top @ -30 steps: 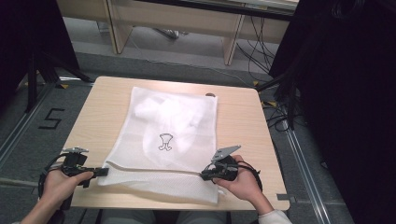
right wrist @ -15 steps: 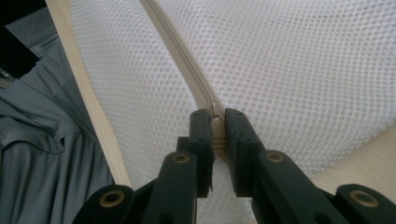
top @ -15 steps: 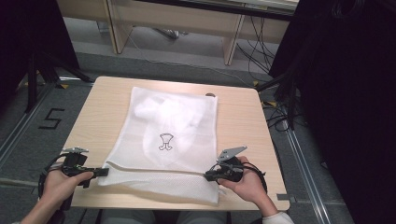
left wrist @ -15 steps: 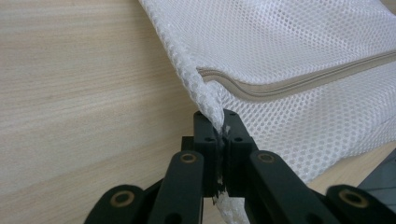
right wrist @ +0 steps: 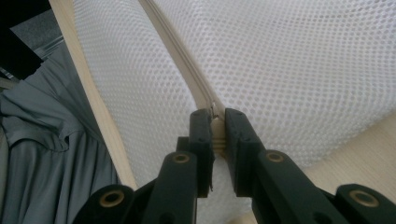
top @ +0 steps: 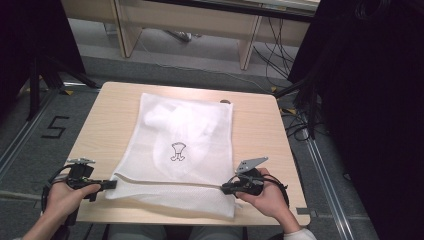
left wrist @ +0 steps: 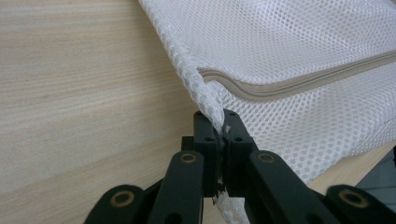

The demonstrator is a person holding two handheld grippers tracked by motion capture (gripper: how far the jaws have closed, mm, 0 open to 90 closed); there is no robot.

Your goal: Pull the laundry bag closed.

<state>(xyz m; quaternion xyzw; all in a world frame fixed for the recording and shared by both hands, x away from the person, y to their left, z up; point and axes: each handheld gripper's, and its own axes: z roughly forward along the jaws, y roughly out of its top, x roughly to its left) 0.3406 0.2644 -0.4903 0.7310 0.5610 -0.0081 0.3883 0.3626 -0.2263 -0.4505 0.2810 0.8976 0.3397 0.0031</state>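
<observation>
A white mesh laundry bag with a small dark logo lies flat on the wooden table. Its beige zipper runs across the bag near the front edge. My left gripper is shut on the bag's left seam edge, where the zipper ends. In the left gripper view my left gripper pinches bunched mesh beside the zipper. My right gripper is shut on the zipper's right end. The right gripper view shows my right gripper clamping the zipper where it meets the mesh.
The table's front edge lies just behind both hands. A small dark object sits at the bag's far right corner. Cables and desk legs stand beyond the table. A "5" marks the floor at left. Grey clothing hangs below the edge.
My right gripper has shifted slightly to the right along the zipper line. The left gripper and the bag have stayed where they were.
</observation>
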